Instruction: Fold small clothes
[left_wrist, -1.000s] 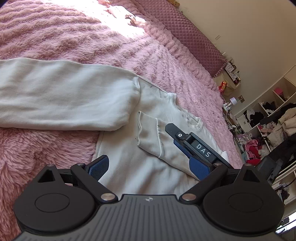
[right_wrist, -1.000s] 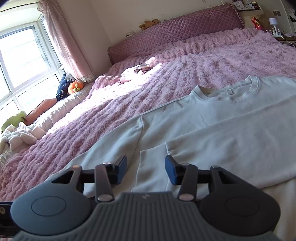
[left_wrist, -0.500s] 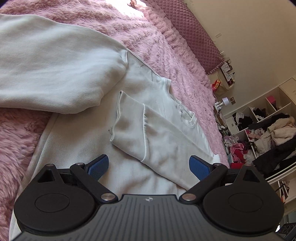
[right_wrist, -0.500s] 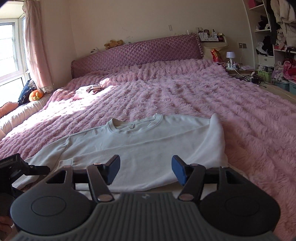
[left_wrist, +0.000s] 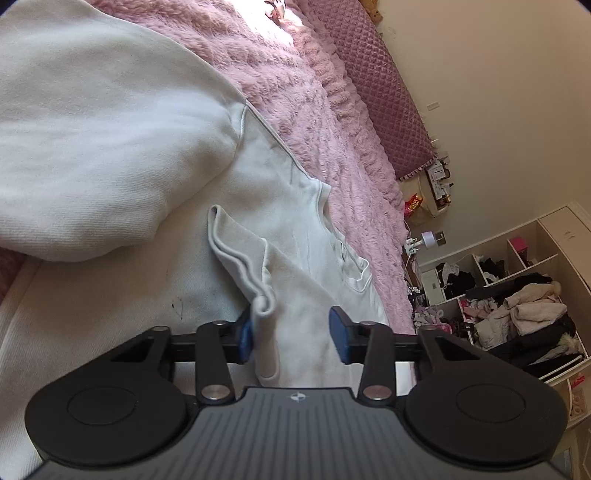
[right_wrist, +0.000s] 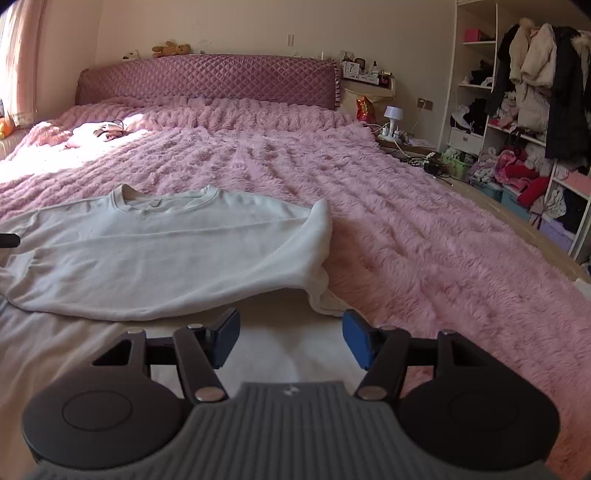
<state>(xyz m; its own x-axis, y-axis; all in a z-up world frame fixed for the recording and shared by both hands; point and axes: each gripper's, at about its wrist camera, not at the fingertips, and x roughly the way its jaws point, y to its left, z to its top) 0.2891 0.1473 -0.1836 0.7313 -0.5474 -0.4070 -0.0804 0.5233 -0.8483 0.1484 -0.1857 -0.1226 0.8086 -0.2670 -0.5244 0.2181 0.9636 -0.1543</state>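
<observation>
A white sweatshirt (right_wrist: 155, 258) lies flat on the pink fluffy bed cover (right_wrist: 424, 229), collar toward the headboard. One sleeve is folded across its body. In the left wrist view the sweatshirt (left_wrist: 295, 206) fills the frame, and the folded sleeve's cuff (left_wrist: 258, 291) sits between my left gripper's fingers, touching the left blue pad (left_wrist: 245, 334). My left gripper (left_wrist: 293, 332) is open around the cuff. My right gripper (right_wrist: 288, 339) is open and empty, low over the sweatshirt's lower part near its right side. The other sleeve (left_wrist: 92, 147) lies spread at the left.
A quilted purple headboard (right_wrist: 207, 81) stands at the far end. A small pink garment (right_wrist: 98, 131) lies in the sunlit patch. Open shelves with clothes and hanging coats (right_wrist: 532, 99) stand right of the bed. A nightstand with a lamp (right_wrist: 391, 114) is beside the headboard.
My left gripper moved forward onto the folded sleeve's cuff and narrowed its jaws around it. My right gripper swung right along the sweatshirt's lower part and opened wider.
</observation>
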